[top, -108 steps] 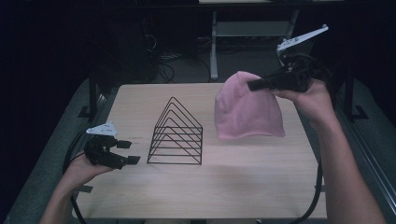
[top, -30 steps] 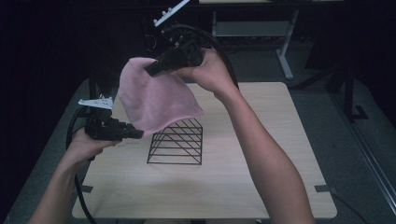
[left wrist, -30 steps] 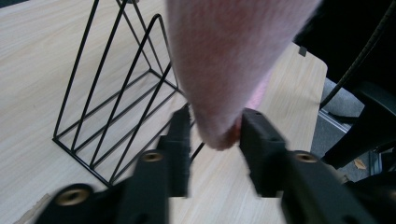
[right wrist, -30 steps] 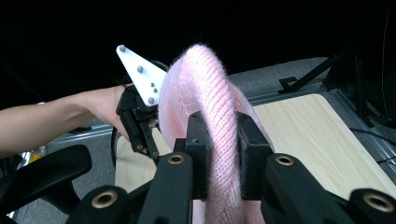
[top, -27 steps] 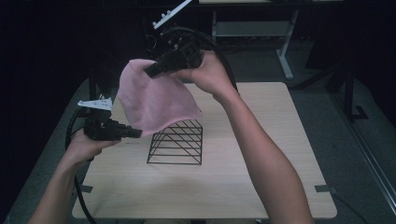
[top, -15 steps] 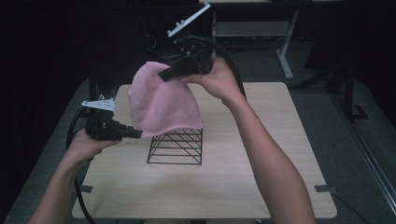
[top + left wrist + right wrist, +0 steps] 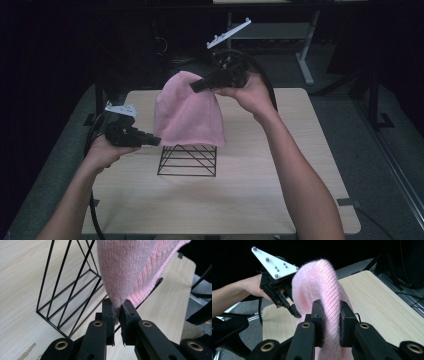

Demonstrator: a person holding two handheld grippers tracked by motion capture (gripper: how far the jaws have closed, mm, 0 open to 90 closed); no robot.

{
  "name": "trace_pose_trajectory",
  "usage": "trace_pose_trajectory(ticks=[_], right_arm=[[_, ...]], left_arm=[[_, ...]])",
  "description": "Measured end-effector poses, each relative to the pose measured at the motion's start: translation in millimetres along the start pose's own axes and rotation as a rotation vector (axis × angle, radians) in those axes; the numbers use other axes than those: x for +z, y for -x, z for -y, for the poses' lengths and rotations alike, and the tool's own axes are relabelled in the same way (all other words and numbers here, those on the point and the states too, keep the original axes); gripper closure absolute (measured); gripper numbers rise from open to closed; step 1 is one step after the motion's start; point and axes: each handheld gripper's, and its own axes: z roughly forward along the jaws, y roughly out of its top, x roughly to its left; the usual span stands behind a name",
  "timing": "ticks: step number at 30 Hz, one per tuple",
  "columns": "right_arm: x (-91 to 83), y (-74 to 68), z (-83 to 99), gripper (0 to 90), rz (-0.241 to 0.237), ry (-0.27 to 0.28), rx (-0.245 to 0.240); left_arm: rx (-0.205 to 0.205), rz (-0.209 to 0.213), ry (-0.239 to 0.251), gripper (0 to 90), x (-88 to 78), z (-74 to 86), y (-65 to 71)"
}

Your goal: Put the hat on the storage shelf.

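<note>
1. high view: a pink knit hat (image 7: 189, 116) hangs over the top of a black wire rack (image 7: 187, 160) on a wooden table (image 7: 280, 200).
2. the right gripper (image 7: 196, 86) holds the top of the hat up high (its jaws are shut tight on a thick fold of the knit).
3. the left gripper (image 7: 156, 142) sits low at the hat's left bottom edge, just beside the rack.
4. left gripper view: the left gripper (image 7: 117, 308) has just been closing its jaws, and now they pinch the hat's (image 7: 125, 267) bottom edge between them.
5. the rack's (image 7: 67, 290) thin bars stand on the table (image 7: 20, 277) right next to it.
6. right gripper view: the right gripper (image 7: 328, 312) squeezes the hat (image 7: 322, 282), and the left gripper (image 7: 295, 312) touches the hat's far side.
</note>
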Motion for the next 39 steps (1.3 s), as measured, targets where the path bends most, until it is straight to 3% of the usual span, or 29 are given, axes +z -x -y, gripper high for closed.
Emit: trace_pose_trajectory(ticks=[6,13,20,24,29,39], right_arm=[[3.1,1.1,11.0,77.0,-0.023,0.004,0.002],[17.4,-3.7,18.8,75.7,-0.083,-0.008,-0.006],[28.0,-8.9,24.7,75.2,-0.106,-0.021,-0.024],[39.9,-10.8,33.6,73.9,-0.121,-0.050,-0.043],[49.4,-8.5,42.5,72.1,-0.143,-0.080,-0.033],[61.9,-10.3,59.3,73.0,-0.171,-0.093,-0.025]], left_arm=[[0.011,-0.020,-0.031,83.0,5.0,4.5,0.3],[-0.008,-0.054,-0.043,82.9,-0.6,22.0,-2.5],[-0.018,-0.076,-0.061,82.8,1.7,33.3,-4.0],[-0.026,-0.074,-0.085,82.9,10.4,43.4,-5.6],[-0.033,-0.078,-0.122,82.8,21.5,54.3,-7.5],[-0.034,-0.096,-0.170,82.7,34.1,65.0,-8.7]])
